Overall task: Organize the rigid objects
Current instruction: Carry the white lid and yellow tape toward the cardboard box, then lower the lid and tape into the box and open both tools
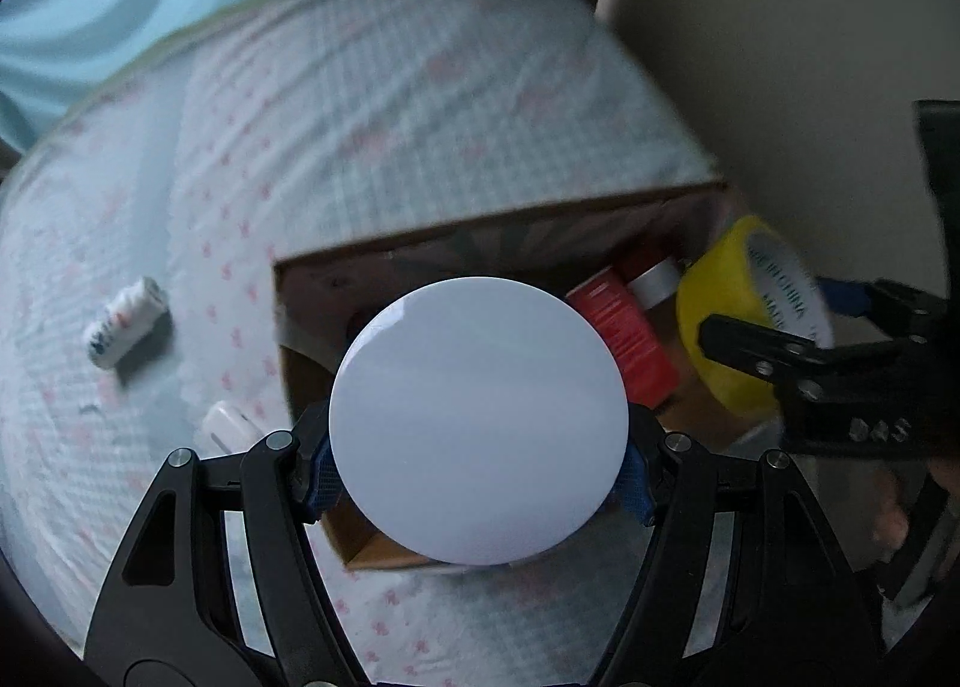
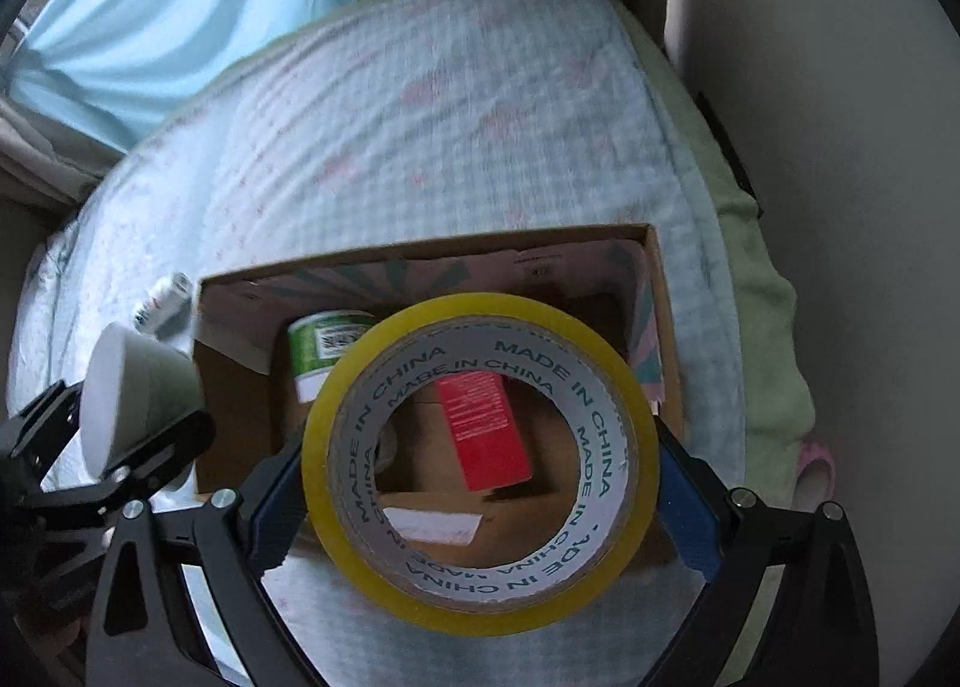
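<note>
My left gripper is shut on a round white object and holds it above the near left part of an open cardboard box on the bed. My right gripper is shut on a yellow tape roll and holds it over the same box. In the left wrist view the tape roll and right gripper are at the right. In the right wrist view the white object is at the left. The box holds a red box and a green-labelled can.
A small white bottle lies on the patterned bedsheet left of the box, and a white plug-like item lies nearer. A wall runs along the right and a light blue curtain hangs at the back left.
</note>
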`<state>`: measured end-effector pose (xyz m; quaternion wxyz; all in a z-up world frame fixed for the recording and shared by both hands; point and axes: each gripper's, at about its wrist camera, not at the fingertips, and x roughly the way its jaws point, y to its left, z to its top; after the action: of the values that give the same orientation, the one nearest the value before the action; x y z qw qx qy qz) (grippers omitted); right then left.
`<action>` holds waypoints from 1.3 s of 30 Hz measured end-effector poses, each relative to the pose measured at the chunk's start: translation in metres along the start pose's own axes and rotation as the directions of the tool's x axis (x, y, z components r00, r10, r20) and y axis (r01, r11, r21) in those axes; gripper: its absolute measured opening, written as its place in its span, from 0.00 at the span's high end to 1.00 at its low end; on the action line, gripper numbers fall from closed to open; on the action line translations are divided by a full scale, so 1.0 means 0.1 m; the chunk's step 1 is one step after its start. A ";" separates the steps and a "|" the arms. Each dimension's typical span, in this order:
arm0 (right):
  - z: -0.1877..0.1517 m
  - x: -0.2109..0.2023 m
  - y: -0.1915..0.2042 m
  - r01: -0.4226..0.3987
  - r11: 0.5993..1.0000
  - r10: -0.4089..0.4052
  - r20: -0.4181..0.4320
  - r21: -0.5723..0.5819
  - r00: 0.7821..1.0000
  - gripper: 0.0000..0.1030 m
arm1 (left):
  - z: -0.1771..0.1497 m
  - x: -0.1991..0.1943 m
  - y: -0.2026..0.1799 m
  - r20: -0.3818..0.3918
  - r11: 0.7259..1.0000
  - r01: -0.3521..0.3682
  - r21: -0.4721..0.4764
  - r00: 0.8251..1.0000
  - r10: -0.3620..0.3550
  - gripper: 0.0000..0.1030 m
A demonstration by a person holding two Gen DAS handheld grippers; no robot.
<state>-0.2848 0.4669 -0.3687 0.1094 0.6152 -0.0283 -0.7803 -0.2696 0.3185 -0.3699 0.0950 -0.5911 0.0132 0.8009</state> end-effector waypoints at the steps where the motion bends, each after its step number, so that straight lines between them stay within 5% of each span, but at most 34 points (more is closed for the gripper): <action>1: -0.01 0.06 0.01 0.004 1.000 -0.004 -0.001 -0.018 1.000 0.05 | 0.00 0.10 0.01 -0.020 1.000 -0.013 -0.002 1.000 0.013 0.34; 8: -0.08 0.27 0.03 0.039 0.995 -0.038 0.013 -0.087 0.999 0.05 | -0.07 0.50 0.08 -0.117 0.997 -0.079 0.012 0.990 0.080 0.34; 16: -0.14 0.30 0.02 0.017 0.997 -0.016 0.014 -0.072 1.000 0.05 | -0.10 0.54 0.18 -0.132 0.996 -0.087 0.011 0.987 0.087 0.34; 19: -0.15 0.33 0.01 -0.001 0.998 0.001 0.006 -0.058 1.000 0.04 | -0.07 0.53 0.20 -0.123 0.996 -0.085 -0.003 0.989 0.084 0.34; 22: -0.18 0.34 0.00 -0.012 0.997 0.011 -0.015 -0.074 1.000 0.00 | -0.05 0.37 0.20 -0.057 0.997 -0.080 -0.014 0.995 0.079 0.00; 24: -0.20 0.29 0.00 0.006 0.995 -0.004 0.014 -0.104 1.000 0.00 | -0.04 0.28 0.19 -0.004 0.998 -0.055 -0.005 0.998 0.055 0.00; 39: -0.37 0.05 0.08 0.035 0.994 -0.030 0.049 -0.103 0.998 0.00 | -0.16 -0.05 0.23 0.012 0.999 -0.053 -0.004 0.999 0.053 0.00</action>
<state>-0.2491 0.4611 -0.3808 0.1278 0.5902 0.0197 -0.7968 -0.2573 0.2932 -0.3722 0.0728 -0.5857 0.0268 0.8068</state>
